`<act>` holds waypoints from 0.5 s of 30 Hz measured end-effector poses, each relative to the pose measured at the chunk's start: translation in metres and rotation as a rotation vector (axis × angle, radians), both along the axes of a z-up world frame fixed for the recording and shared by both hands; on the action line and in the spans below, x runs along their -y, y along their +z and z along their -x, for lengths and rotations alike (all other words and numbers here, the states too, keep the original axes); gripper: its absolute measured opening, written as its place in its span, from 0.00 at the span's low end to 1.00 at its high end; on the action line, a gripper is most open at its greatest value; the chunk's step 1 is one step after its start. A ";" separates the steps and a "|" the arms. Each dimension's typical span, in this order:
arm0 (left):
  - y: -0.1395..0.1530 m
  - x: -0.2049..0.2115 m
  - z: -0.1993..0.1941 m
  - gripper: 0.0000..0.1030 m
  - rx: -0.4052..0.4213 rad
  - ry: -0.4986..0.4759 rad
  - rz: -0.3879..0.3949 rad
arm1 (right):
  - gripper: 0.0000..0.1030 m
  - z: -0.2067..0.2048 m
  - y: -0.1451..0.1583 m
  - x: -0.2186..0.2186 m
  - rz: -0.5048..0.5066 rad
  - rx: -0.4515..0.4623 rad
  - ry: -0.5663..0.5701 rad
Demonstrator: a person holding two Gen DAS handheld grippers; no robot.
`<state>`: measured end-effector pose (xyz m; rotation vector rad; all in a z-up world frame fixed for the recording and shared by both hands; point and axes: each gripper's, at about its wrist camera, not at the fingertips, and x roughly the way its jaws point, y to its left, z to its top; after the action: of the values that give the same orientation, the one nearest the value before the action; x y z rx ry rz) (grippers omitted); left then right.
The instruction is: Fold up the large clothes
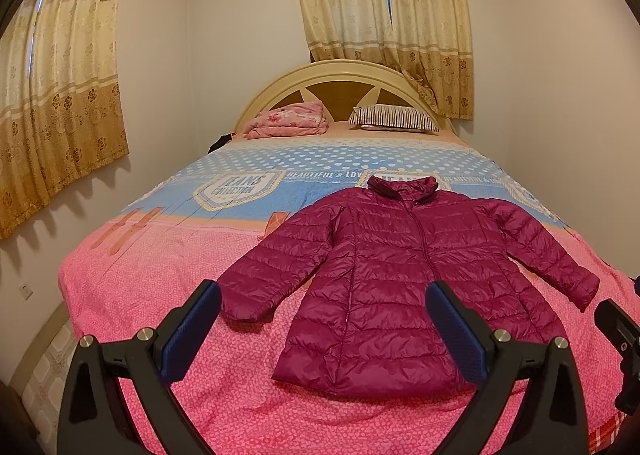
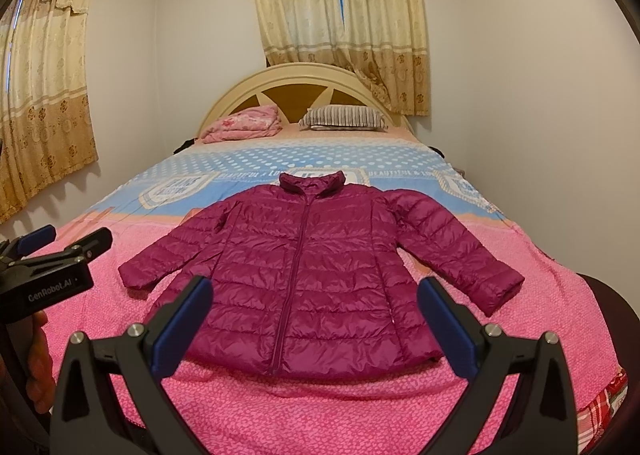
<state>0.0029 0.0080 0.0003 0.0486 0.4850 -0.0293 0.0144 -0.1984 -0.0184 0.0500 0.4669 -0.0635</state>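
Observation:
A magenta quilted puffer jacket (image 1: 404, 275) lies flat and zipped on the bed, collar toward the headboard, both sleeves spread out; it also shows in the right wrist view (image 2: 312, 275). My left gripper (image 1: 324, 329) is open and empty, held above the bed's near edge in front of the jacket's hem and left sleeve cuff. My right gripper (image 2: 316, 321) is open and empty, held in front of the hem. The left gripper also shows at the left edge of the right wrist view (image 2: 60, 251).
The bed (image 1: 160, 295) has a pink and blue quilt. A folded pink blanket (image 1: 286, 120) and a striped pillow (image 1: 394, 118) lie by the headboard (image 1: 340, 75). White walls flank the bed; curtains (image 1: 384, 27) hang behind.

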 end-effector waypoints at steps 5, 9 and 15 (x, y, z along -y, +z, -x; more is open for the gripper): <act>0.000 0.000 0.000 0.99 0.001 0.000 0.001 | 1.00 0.001 -0.001 -0.001 0.000 -0.002 0.004; 0.001 -0.002 -0.001 0.99 -0.001 0.002 0.004 | 1.00 0.001 -0.003 -0.002 -0.002 -0.007 0.007; 0.001 -0.002 -0.001 0.99 0.000 0.001 0.003 | 1.00 -0.001 -0.002 -0.002 -0.002 -0.010 0.008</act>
<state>0.0038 0.0100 0.0017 0.0451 0.4851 -0.0286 0.0152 -0.1961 -0.0206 0.0503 0.4767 -0.0557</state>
